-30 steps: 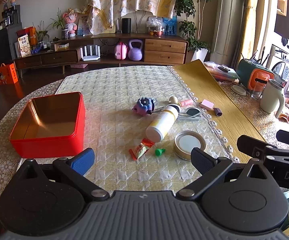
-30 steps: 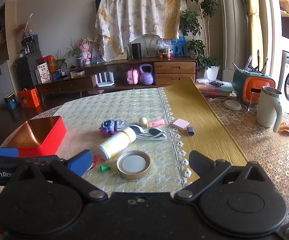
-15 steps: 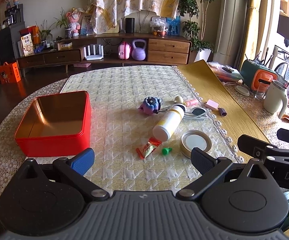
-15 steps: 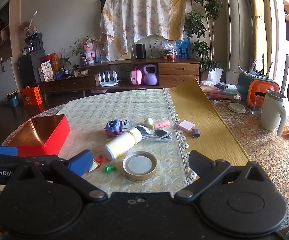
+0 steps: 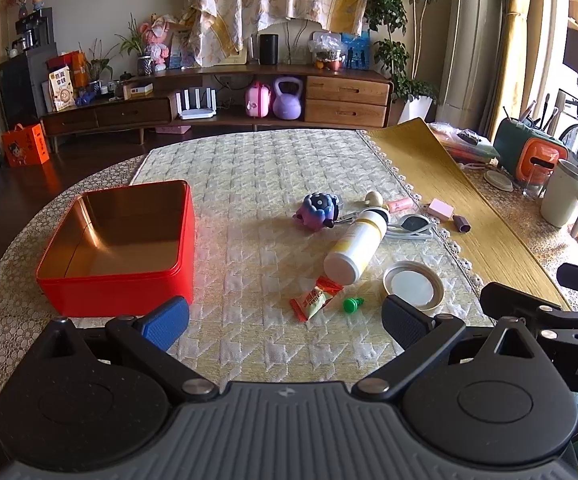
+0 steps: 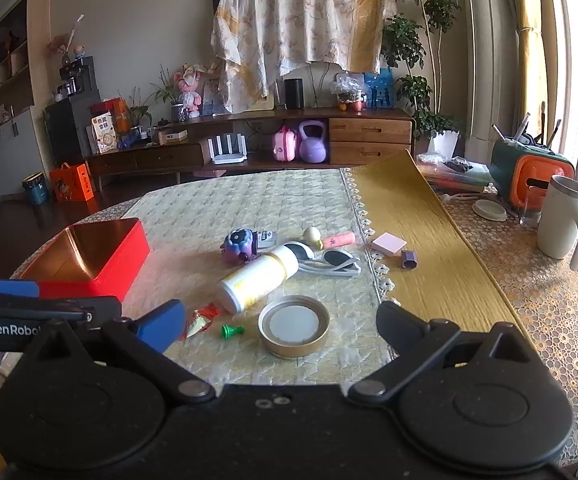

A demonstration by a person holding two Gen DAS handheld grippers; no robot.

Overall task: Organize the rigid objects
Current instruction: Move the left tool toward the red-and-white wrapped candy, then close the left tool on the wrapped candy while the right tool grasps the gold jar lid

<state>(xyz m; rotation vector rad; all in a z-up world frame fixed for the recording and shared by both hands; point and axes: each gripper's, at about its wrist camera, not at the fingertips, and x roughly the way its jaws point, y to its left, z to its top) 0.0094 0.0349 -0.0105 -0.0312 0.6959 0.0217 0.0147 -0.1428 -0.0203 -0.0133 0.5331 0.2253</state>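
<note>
Red and gold-lined, the open tin box (image 5: 117, 248) sits at the left of the quilted cream cloth (image 5: 257, 176) and serves as the landmark here; nothing lies inside it. Just right of its near corner, the left gripper (image 5: 285, 318) hovers with its jaws wide apart and nothing between them — one blue pad (image 5: 165, 320) shows close to the box's front wall. Farther right of the box lie a red snack packet (image 5: 313, 300) and a small green peg (image 5: 353, 304), near each other. Right of the box and farther back rests a purple round toy (image 5: 317, 212). A white-and-yellow bottle (image 5: 355, 246) lies on its side right of the toy, its base toward the packet. A gold-rimmed round lid (image 5: 413, 288) lies flat right of the peg, and white sunglasses (image 6: 329, 260) sit beyond the bottle's cap. Well right of the box, on the yellow mat (image 6: 421, 248), are a pink square pad (image 6: 389, 244) and a small purple cylinder (image 6: 408, 259). The right gripper (image 6: 281, 326) hangs over the lid — jaws wide, holding nothing.
</note>
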